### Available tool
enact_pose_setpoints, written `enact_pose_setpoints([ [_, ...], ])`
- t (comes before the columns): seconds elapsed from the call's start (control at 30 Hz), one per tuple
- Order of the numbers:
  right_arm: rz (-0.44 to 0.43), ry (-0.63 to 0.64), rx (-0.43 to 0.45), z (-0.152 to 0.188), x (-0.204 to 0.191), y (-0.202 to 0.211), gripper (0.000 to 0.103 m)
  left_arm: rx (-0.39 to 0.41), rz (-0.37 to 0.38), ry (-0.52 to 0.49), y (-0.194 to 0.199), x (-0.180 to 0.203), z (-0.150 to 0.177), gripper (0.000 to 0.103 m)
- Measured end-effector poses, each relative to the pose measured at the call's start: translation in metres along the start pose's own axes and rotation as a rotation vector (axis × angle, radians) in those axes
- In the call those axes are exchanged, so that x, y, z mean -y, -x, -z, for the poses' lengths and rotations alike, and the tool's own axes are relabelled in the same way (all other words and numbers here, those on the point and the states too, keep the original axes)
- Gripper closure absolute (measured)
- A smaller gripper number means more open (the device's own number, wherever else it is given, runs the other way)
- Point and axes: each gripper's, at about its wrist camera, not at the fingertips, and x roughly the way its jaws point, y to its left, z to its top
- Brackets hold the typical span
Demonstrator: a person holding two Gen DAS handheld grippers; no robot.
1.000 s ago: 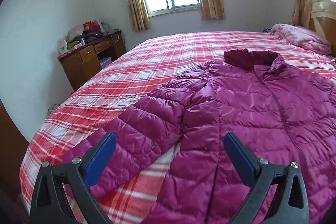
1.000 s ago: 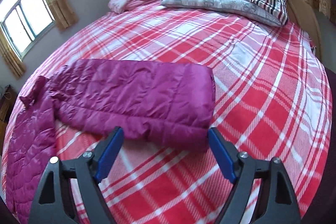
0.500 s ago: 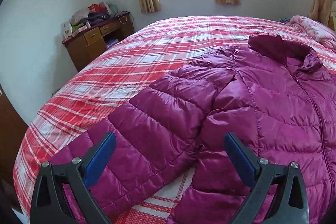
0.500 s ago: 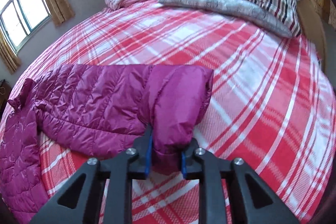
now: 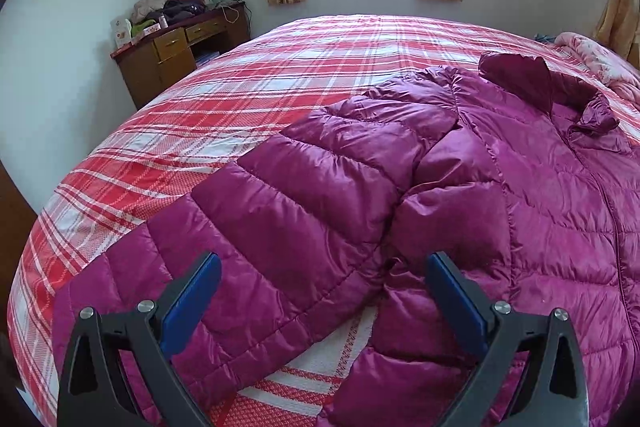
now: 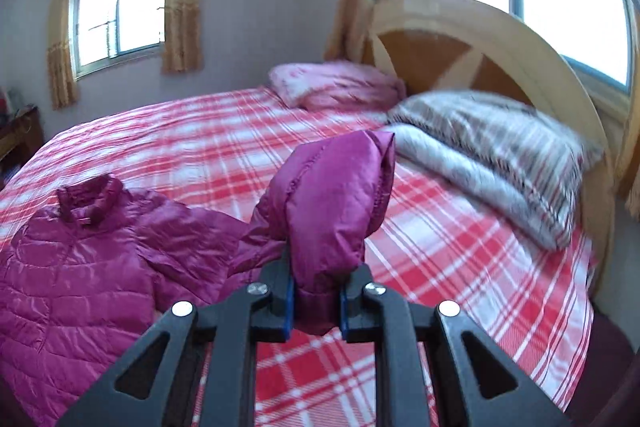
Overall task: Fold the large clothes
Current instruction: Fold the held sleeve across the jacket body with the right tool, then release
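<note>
Beyond the right gripper (image 6: 316,301), the pillows (image 6: 496,155) and headboard (image 6: 480,43) blur, and the jacket (image 6: 80,267) runs off the frame's left edge. Its jaws have just been closing and now pinch the cuff of the jacket's sleeve (image 6: 332,203), which stands lifted off the plaid bedspread (image 6: 460,267) straight ahead of the pads. Ahead of the left gripper (image 5: 322,301), jaws wide and holding nothing, the other sleeve (image 5: 304,211) lies flat between and past its fingers, the jacket's body to their right
</note>
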Motion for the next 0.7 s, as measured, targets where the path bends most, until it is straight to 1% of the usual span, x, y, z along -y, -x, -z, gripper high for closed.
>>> enact_pose_setpoints([
  [0.2, -0.065, 0.1, 0.05, -0.016, -0.051, 0.009, 0.085, 0.015, 0.03, 0.019, 0.004, -0.004, -0.001, 0.001],
  [0.37, -0.109, 0.175, 0.073, -0.015, -0.081, 0.017, 0.085, 0.027, 0.045, 0.03, 0.007, -0.007, -0.001, 0.001],
  [0.5, -0.135, 0.256, 0.112, -0.014, -0.113, 0.03, 0.085, 0.027, 0.043, 0.03, 0.005, -0.006, 0.001, 0.001],
  [0.57, -0.151, 0.308, 0.133, -0.012, -0.13, 0.035, 0.085, 0.025, 0.024, 0.024, 0.004, -0.005, 0.002, 0.001],
  [0.7, -0.184, 0.379, 0.152, -0.007, -0.158, 0.04, 0.085, 0.024, 0.013, 0.012, 0.003, -0.003, 0.002, 0.001],
])
